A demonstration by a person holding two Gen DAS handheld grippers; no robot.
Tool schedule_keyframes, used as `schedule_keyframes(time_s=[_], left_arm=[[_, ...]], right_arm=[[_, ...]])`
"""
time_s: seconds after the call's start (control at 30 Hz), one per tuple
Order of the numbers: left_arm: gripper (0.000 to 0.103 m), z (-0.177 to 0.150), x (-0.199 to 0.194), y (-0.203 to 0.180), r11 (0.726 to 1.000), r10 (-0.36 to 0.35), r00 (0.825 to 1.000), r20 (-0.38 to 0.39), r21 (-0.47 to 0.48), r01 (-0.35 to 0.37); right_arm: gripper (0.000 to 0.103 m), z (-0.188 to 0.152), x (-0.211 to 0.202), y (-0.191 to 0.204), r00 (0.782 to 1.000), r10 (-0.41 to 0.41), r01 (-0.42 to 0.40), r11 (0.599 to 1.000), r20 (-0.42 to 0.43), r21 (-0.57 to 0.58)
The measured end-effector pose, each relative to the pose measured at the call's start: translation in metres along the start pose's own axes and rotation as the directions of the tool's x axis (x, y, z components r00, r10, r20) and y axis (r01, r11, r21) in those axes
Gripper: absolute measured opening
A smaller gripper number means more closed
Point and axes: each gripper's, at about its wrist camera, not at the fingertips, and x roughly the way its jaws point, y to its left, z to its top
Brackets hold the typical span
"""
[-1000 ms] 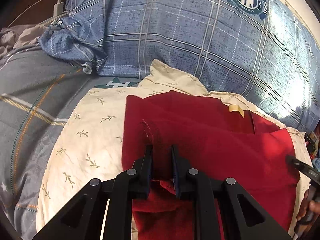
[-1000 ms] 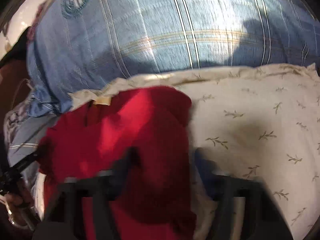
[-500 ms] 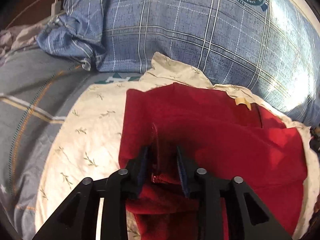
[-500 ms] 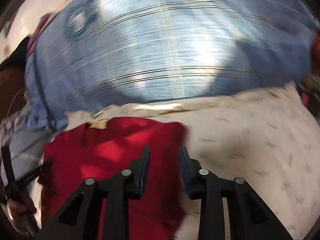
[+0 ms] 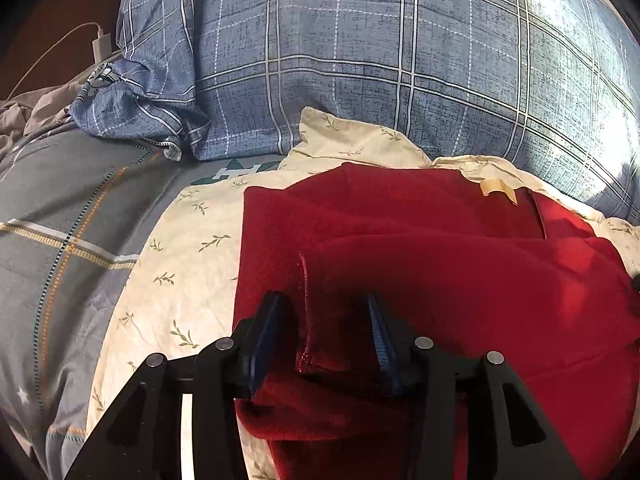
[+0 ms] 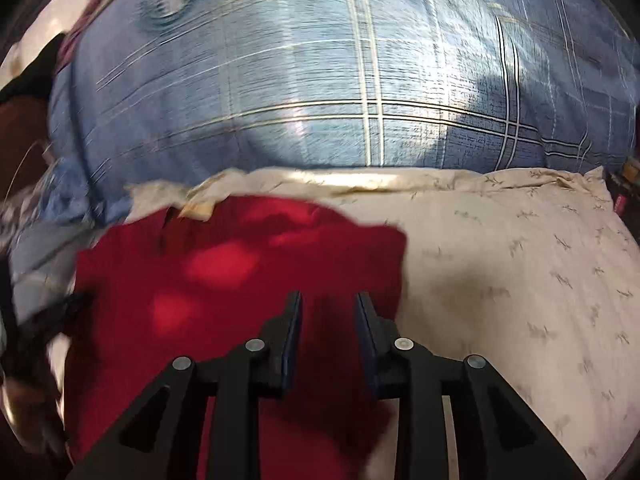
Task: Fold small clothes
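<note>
Lying on a cream pillow point(image 5: 188, 264) at the bed's middle, the red garment point(image 5: 460, 272) is already doubled over. At nine o'clock the left gripper point(image 5: 326, 330) is opening, a hem standing loose between its jaws. At three o'clock the right gripper point(image 6: 328, 320) is parted, nothing pinched. Further folds are judged outstanding.
</note>
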Motion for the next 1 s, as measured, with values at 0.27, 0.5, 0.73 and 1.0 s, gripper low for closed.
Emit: schedule_keyframes(time_s=[0.27,0.5,0.73,1.0], left_arm=[[0.052,-0.003,-0.013,-0.003,1.0,0.012,1.0,0.008,0.018,-0.012],[0.056,-0.019,-0.048,-0.011,0.999,0.005,0.999,0.053,0.048,-0.008],[0.062,-0.04,-0.082,-0.014,0.997,-0.007,0.996,0.09,0.072,0.001],[0.071,-0.056,-0.107,-0.01,0.997,-0.054,0.995,0.082,0.054,0.049]], right_arm=[[0.031,-0.024,-0.003,0.005,0.997,-0.071,0.07,0.996,-0.022,-0.062],[0.04,-0.036,-0.033,0.022,0.998,-0.052,0.053,0.997,0.035,-0.051],[0.055,-0.046,-0.041,0.036,0.999,-0.026,0.026,0.999,0.02,-0.02],[0.061,-0.056,-0.056,0.041,0.998,-0.048,0.048,0.999,0.029,-0.02]])
